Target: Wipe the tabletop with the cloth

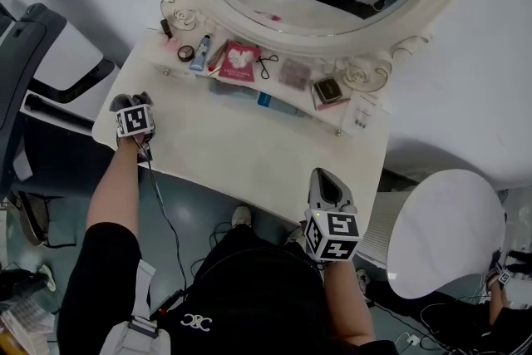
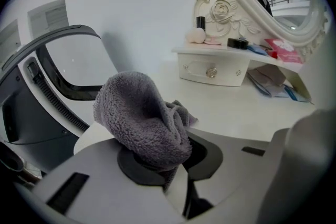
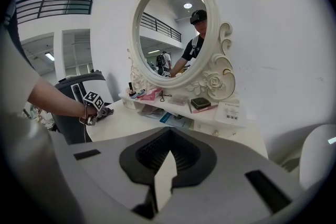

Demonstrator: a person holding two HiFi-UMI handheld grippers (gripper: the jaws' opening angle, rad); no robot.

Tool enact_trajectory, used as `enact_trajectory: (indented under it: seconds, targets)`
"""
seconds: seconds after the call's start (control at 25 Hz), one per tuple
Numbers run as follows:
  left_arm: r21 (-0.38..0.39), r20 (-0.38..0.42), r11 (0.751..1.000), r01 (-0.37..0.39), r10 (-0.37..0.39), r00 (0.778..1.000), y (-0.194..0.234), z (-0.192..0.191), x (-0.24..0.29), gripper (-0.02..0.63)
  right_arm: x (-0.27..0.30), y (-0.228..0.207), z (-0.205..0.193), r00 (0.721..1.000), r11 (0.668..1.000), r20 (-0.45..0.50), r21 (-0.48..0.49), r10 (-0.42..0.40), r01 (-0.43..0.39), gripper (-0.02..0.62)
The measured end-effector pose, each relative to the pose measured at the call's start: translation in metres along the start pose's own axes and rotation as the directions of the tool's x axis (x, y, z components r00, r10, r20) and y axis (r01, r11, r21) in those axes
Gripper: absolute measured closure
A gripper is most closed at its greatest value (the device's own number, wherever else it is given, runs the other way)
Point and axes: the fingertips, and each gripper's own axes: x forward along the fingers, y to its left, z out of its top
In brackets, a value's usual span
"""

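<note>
While left claw point(image 2: 176, 176) clamps cloth point(image 2: 142, 113), right claw point(image 3: 167, 165) seemingly closed

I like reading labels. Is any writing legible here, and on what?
White card: print too small to read.
Pink packet: white design, no legible words.
Black shirt: white logo, too blurred to read.
Nothing can be quoted.
</note>
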Motion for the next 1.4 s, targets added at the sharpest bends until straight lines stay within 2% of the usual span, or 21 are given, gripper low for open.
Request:
enact_trajectory:
  seconds: [0.16, 0.52, 0.96, 1.12, 1.4]
  targets:
    - [0.011, -0.001, 1.000, 0.027, -0.027, 1.000, -0.037, -0.015, -0.016, 0.543, 0.004, 0.001, 0.003, 0.999, 0.999, 0.003, 0.002, 0.047, -0.047, 0.586]
    - [0.019, 0.053, 0.987, 0.158, -0.158, 0.986, -0.146, -0.029, -0.059, 0.543, 0.004, 0.001, 0.009, 0.991, 0.990, 0.003, -0.032, 0.137, -0.137, 0.586]
    - [0.127, 0.059, 0.952, 0.278, -0.287, 0.956, -0.288, -0.053, -0.104, 0.543, -0.011, -0.032, 0.007, 0.991, 0.992, 0.024, -0.007, 0.129, -0.128, 0.586]
    - [0.139, 0.033, 0.923, 0.360, -0.367, 0.929, -0.343, -0.058, -0.119, 0.543, -0.018, -0.047, 0.005, 0.994, 0.994, 0.032, 0.013, 0.104, -0.104, 0.586]
    - [0.259, 0.001, 0.846, 0.466, -0.483, 0.876, -0.441, -0.069, -0.151, 0.543, -0.040, -0.084, -0.004, 0.999, 0.998, 0.039, 0.056, 0.029, -0.031, 0.586]
